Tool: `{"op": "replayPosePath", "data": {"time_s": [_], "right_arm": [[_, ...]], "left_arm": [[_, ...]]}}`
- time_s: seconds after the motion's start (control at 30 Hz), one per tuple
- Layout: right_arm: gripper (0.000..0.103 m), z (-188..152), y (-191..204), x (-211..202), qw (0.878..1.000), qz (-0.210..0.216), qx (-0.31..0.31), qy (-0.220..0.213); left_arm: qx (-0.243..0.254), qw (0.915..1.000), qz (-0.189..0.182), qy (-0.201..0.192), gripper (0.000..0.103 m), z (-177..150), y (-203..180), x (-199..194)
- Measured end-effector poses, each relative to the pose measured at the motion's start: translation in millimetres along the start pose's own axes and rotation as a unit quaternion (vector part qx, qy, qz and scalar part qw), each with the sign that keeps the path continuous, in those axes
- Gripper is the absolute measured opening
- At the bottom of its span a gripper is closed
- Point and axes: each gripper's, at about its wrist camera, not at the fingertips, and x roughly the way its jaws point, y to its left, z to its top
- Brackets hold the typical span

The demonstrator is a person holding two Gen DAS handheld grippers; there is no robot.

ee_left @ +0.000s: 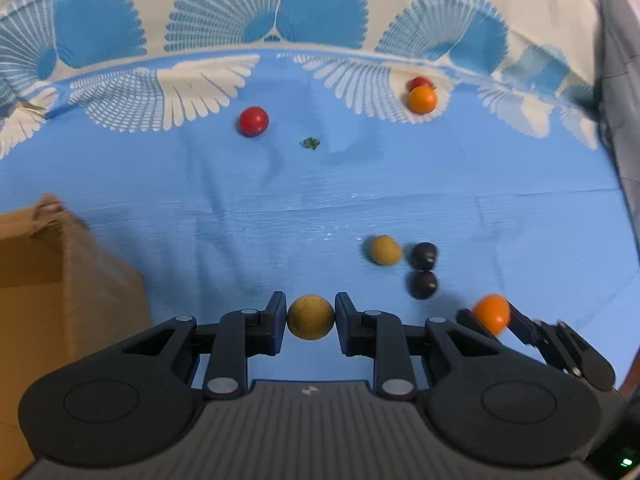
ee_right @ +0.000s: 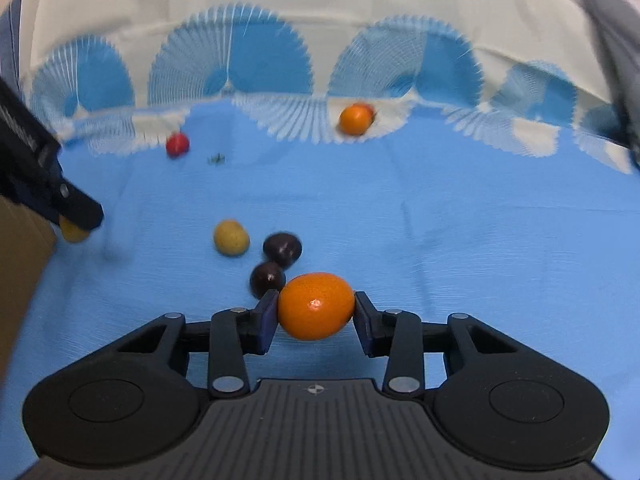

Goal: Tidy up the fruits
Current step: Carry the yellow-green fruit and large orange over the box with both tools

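Sitting between right gripper [ee_right: 315, 314] pads: orange fruit [ee_right: 316, 306]

Left gripper [ee_left: 311, 317], right gripper [ee_right: 315, 314] — both jaws clamped, tilted downward

my left gripper [ee_left: 311, 317] pinches a speckled yellow fruit [ee_left: 311, 317] between both pads, above the blue cloth [ee_left: 280, 208]. a cardboard box [ee_left: 60, 280] sits to its left. at right, my right gripper [ee_left: 491, 316] clasps an orange fruit [ee_left: 491, 314], near two dark fruits [ee_left: 423, 270] and another yellow one [ee_left: 385, 250].
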Motion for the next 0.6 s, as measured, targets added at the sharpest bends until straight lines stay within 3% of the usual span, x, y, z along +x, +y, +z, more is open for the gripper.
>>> {"op": "replayPosePath", "data": {"time_s": [0.27,0.6], "right_arm": [[0.042,0,18,-136,0.997,0.039,0.057,-0.044],[0.042,-18,115,-260,0.993,0.104,-0.001,-0.05]], "left_arm": [[-0.007,0.9989,-0.012,-0.044,0.029,-47,11,-102],[-0.029,0.9966,-0.013,-0.076,0.029,-145,71,-227]]}}
